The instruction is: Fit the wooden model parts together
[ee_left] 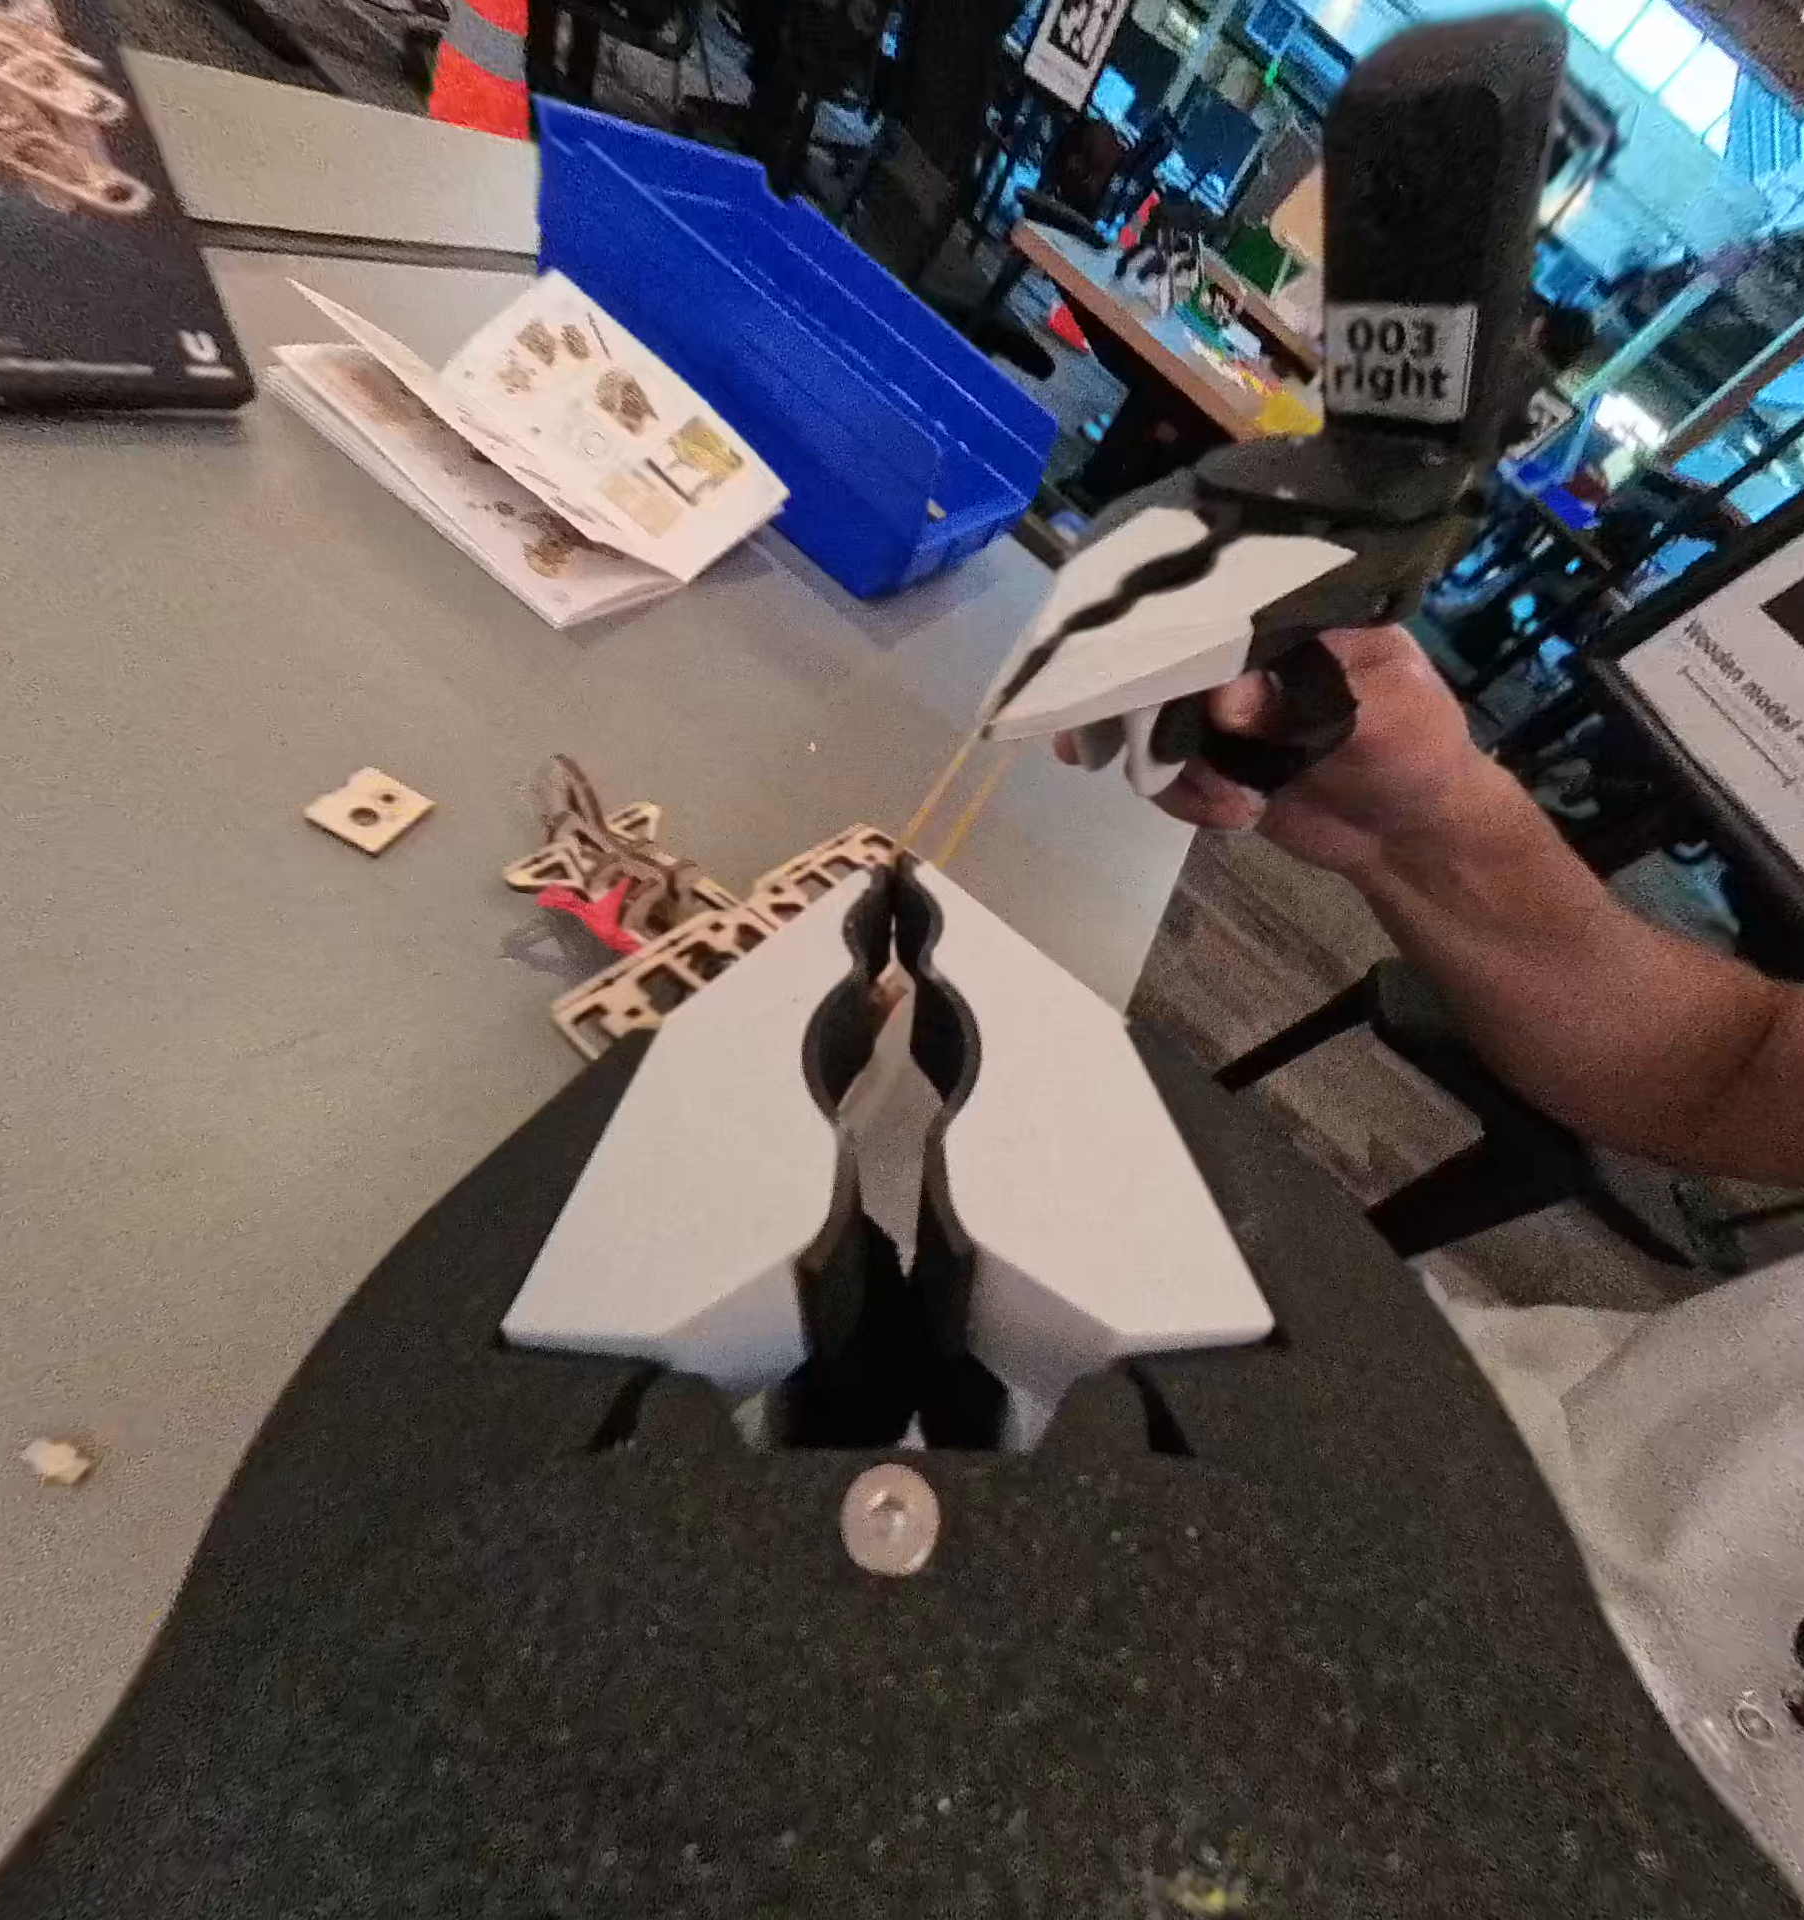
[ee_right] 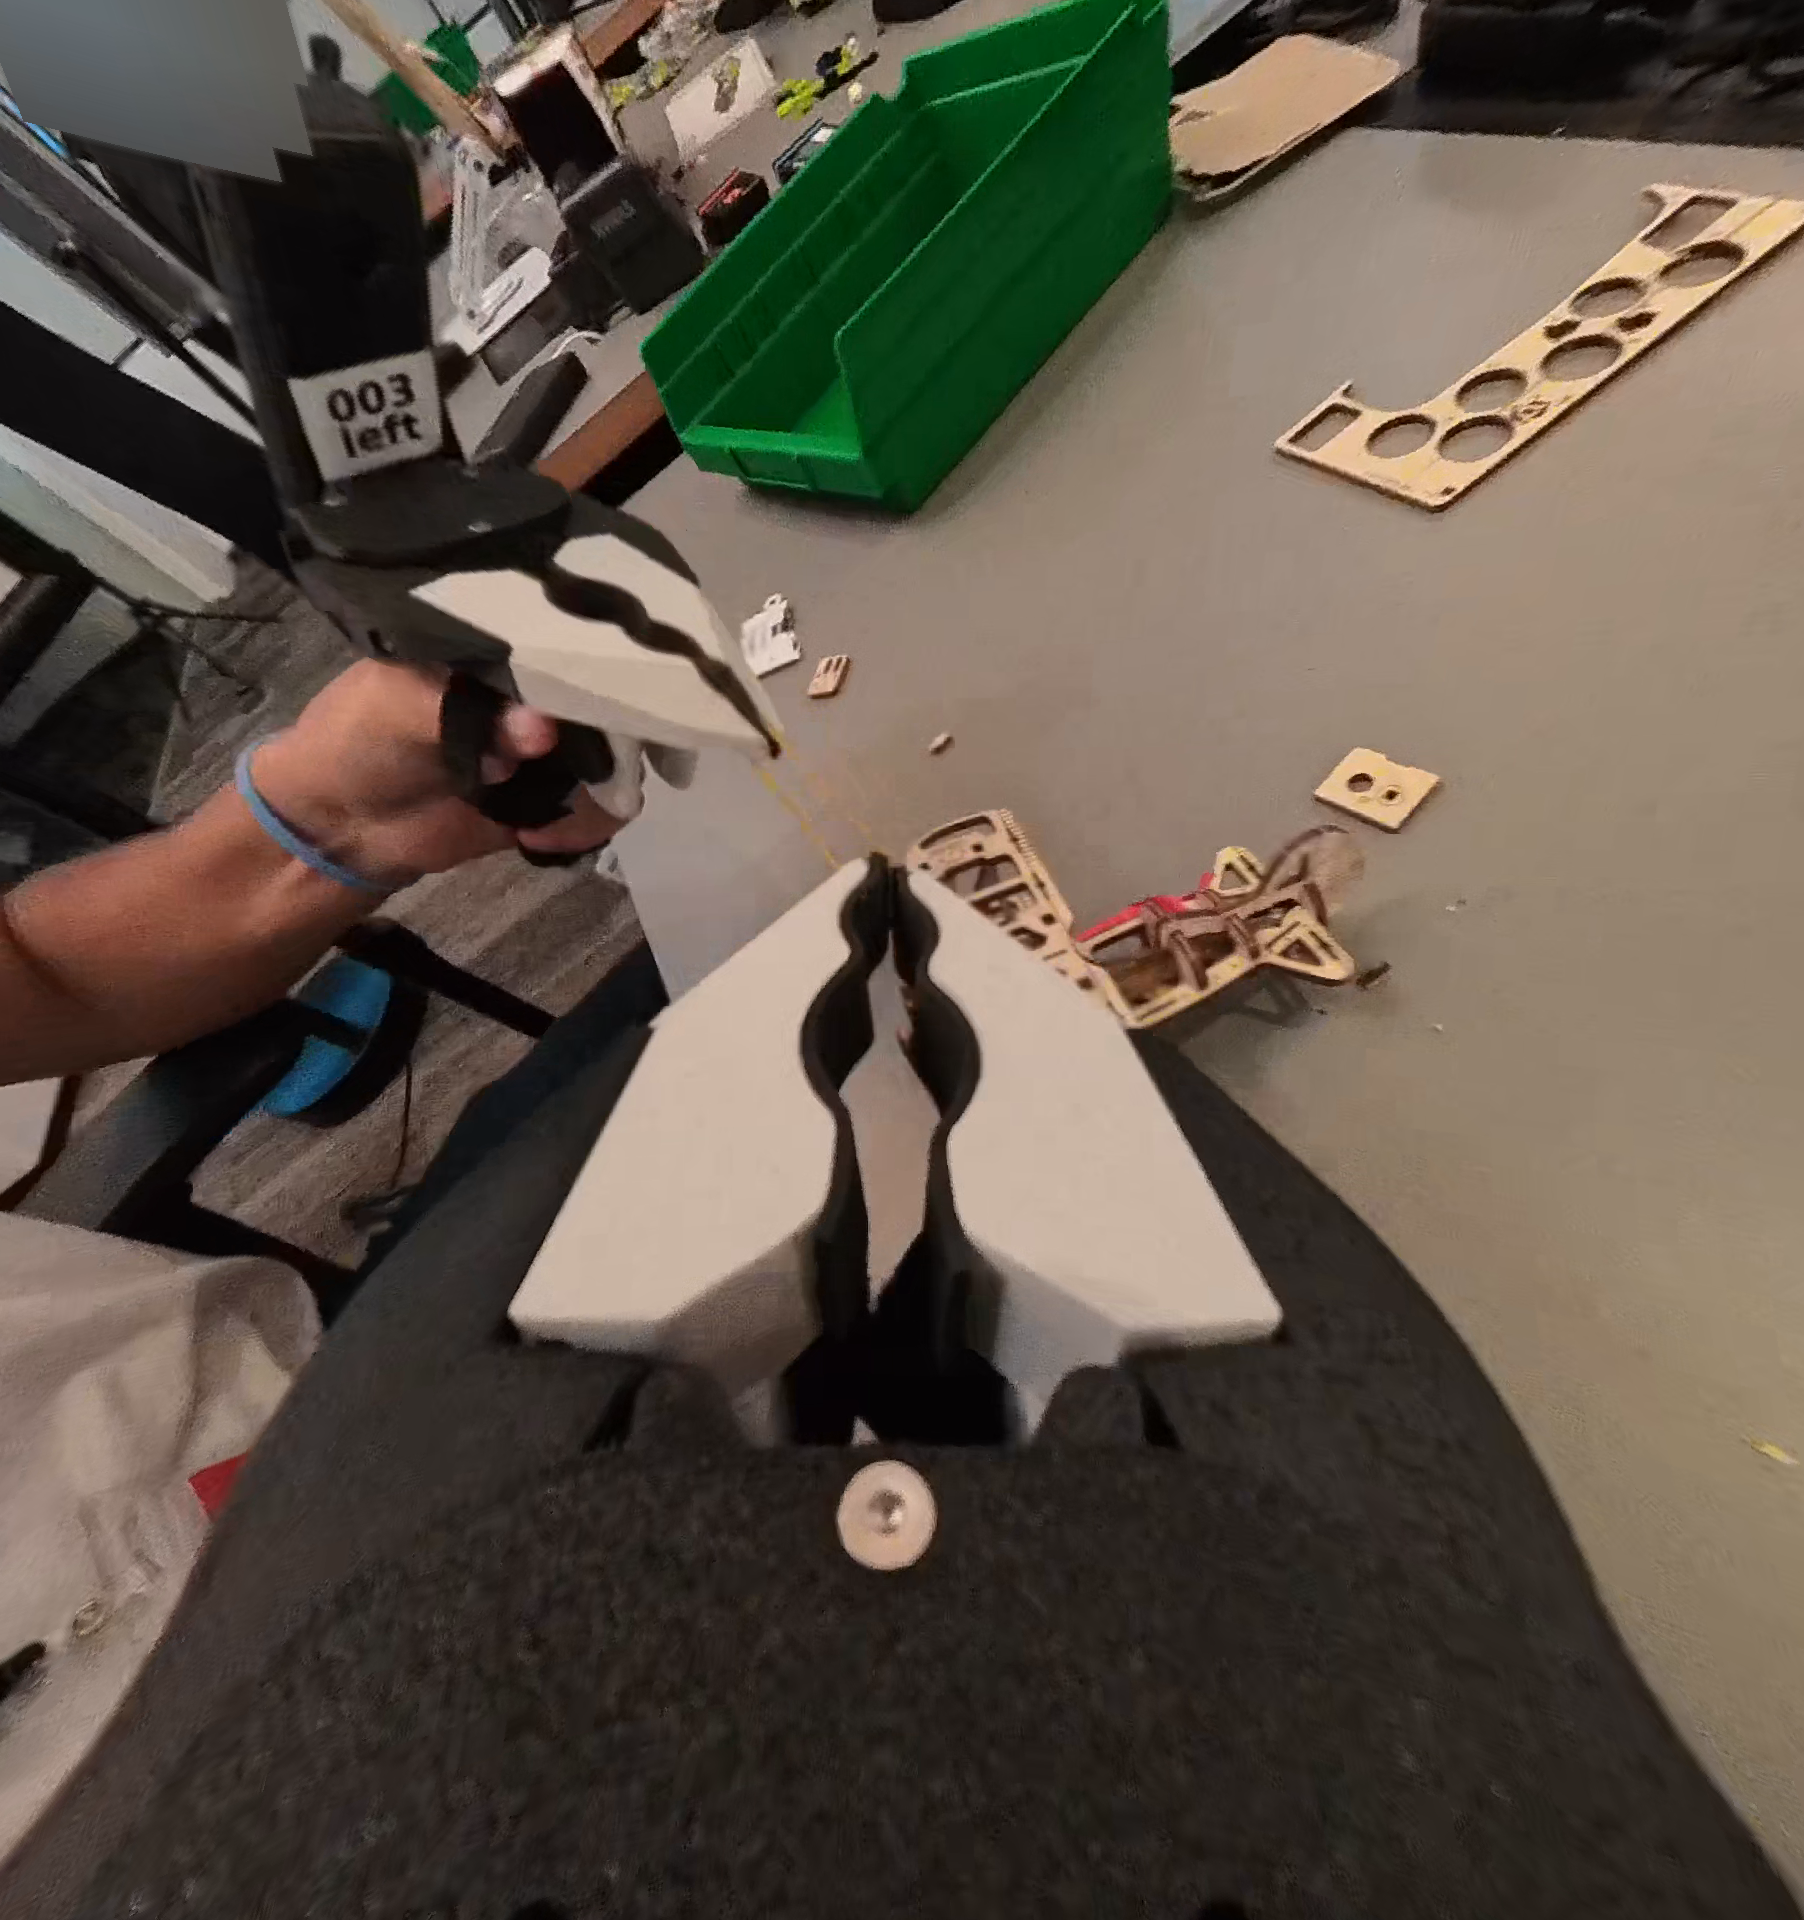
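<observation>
A thin yellow rubber band [ee_left: 945,800] is stretched taut between the two grippers' tips. My left gripper [ee_left: 896,868] is shut on one end of it, and my right gripper [ee_left: 991,727], held in a hand up and to the right, is shut on the other. In the right wrist view the band [ee_right: 815,810] runs from my right gripper [ee_right: 882,868] up-left to the left gripper [ee_right: 773,743]. The partly built wooden model [ee_left: 617,883] with a red part lies on the grey table just beyond the tips; it also shows in the right wrist view [ee_right: 1189,935].
A small square wooden plate with holes [ee_left: 368,810] [ee_right: 1376,790] lies beside the model. An open booklet [ee_left: 565,447] and a blue bin [ee_left: 804,343] are farther back. A green bin [ee_right: 919,281] and a punched-out wooden sheet [ee_right: 1542,343] lie across the table. The table edge [ee_left: 1158,935] is close by.
</observation>
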The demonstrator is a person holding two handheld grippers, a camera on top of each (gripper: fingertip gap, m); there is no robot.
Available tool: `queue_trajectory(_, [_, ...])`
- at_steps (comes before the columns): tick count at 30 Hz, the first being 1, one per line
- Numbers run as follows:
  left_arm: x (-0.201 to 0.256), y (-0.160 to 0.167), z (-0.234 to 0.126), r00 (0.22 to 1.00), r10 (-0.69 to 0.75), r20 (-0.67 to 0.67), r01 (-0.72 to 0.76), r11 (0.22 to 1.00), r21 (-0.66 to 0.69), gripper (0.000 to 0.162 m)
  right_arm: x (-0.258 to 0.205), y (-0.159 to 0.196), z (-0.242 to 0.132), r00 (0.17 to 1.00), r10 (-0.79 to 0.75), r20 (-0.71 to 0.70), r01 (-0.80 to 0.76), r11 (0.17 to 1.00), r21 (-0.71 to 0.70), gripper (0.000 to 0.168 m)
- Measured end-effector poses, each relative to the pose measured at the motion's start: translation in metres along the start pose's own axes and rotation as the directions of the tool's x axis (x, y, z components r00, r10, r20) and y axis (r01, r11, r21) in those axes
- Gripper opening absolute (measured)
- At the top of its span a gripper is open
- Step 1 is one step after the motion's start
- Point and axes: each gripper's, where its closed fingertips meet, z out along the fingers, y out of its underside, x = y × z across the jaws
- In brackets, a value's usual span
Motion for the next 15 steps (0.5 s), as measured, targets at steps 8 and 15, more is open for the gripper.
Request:
queue_trajectory(8, [-0.034, 0.011, -0.021, 0.994, -0.055, 0.093, 0.054, 0.998, 0.009, 0.000, 0.028, 0.005, -0.023, 0.998, 0.022, -0.058, -0.023, 1.000, -0.016, 0.000])
queue_trajectory(15, [-0.017, 0.016, -0.002, 0.999, -0.011, 0.050, 0.013, 0.999, -0.042, 0.000, 0.010, 0.015, 0.010, 0.998, -0.050, -0.040, 0.046, 0.994, -0.095, 0.000])
